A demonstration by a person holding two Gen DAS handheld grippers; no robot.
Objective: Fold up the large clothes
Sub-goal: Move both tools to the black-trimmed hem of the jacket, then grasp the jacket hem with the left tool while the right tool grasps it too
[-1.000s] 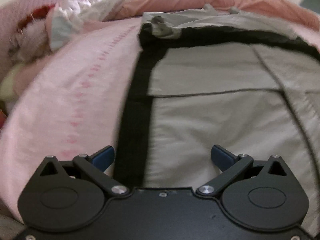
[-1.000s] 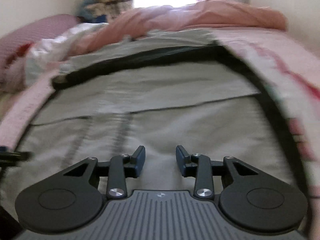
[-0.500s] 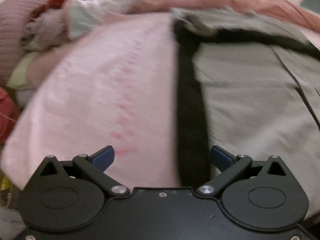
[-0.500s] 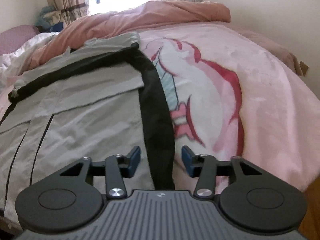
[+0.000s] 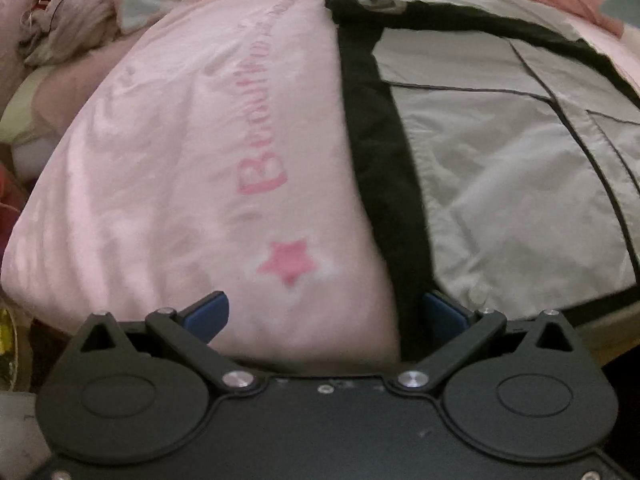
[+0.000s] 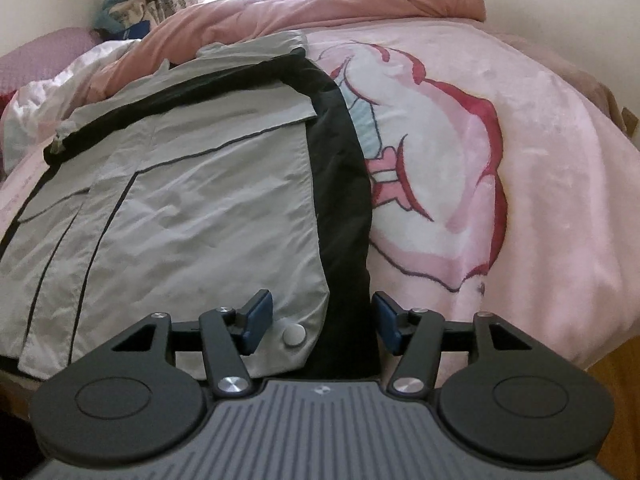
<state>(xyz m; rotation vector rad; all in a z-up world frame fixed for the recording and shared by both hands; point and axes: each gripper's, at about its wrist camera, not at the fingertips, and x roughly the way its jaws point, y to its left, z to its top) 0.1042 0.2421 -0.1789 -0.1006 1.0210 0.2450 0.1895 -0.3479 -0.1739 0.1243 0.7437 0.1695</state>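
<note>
Your grey jacket [image 6: 192,200] lies flat on the pink bed [image 6: 540,200], hem at the near edge, partly cut off behind both tools. Left gripper [image 5: 326,314] jaws spread, empty. Right gripper [image 6: 322,322] jaws just opened, straddling the black side panel [image 6: 344,208], not pinching.

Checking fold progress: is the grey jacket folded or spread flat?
Spread flat: the grey jacket lies open on the pink blanket, black side bands showing at both edges.

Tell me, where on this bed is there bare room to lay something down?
Bare blanket lies on both sides of the grey jacket: left, around the pink star; right, over the cartoon print. The far end is crowded with the bunched quilt and crumpled clothes.
</note>
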